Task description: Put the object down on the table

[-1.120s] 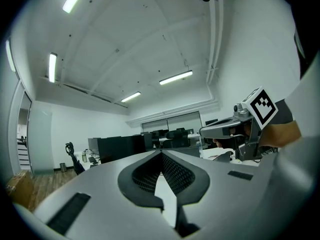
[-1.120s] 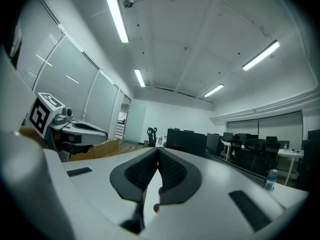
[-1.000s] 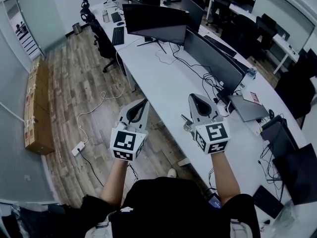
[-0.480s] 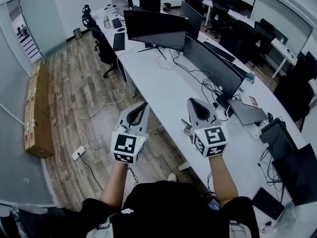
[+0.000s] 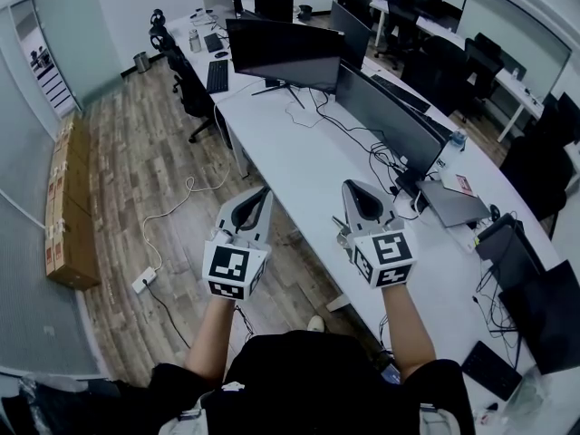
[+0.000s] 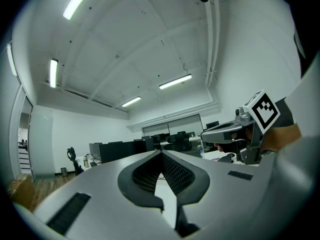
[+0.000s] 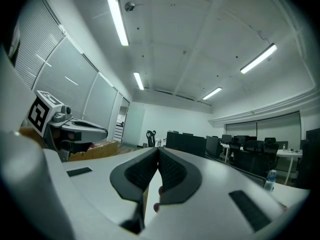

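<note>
The right gripper has its jaws pressed together at the tips. Nothing I can name sits between the pads. A small reddish speck shows through the gap below them, too small to identify. The left gripper is closed tip to tip in the same way, and only pale table surface shows through its gap.

Both grippers are held level, side by side and apart, pointing away from the person. The right one is over the near edge of the long white table. The left one is over the wooden floor, just beside that edge.

The object cannot be made out in any view, so its place, long axis and heading cannot be told.

Farther along the table stand dark monitors with trailing cables. Cardboard boxes line the wall on the left.
</note>
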`<act>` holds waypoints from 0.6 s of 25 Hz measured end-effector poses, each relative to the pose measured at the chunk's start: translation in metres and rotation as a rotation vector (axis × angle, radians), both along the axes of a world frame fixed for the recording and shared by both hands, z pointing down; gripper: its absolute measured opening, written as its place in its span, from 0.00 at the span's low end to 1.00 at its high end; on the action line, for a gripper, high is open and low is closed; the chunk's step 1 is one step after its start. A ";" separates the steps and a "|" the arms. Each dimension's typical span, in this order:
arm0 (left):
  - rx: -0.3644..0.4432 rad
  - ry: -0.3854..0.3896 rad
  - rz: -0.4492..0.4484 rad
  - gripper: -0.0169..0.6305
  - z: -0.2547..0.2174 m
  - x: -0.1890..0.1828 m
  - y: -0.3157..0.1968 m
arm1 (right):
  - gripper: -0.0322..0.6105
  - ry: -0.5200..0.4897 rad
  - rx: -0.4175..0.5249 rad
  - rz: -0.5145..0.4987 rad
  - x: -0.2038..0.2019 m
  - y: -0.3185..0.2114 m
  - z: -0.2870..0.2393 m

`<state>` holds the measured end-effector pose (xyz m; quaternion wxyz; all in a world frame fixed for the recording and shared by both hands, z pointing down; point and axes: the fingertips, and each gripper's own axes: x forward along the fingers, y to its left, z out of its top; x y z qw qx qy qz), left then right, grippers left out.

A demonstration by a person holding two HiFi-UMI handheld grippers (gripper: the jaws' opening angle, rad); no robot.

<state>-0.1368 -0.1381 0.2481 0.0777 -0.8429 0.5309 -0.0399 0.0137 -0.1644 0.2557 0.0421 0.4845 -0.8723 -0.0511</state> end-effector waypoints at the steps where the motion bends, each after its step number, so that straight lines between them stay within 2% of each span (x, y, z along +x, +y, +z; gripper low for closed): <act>1: 0.002 -0.004 -0.001 0.05 0.000 0.000 0.000 | 0.09 0.000 -0.001 0.000 0.000 0.000 0.000; 15: -0.009 0.011 0.013 0.05 0.002 0.003 -0.003 | 0.09 0.001 -0.009 -0.001 -0.002 -0.004 0.003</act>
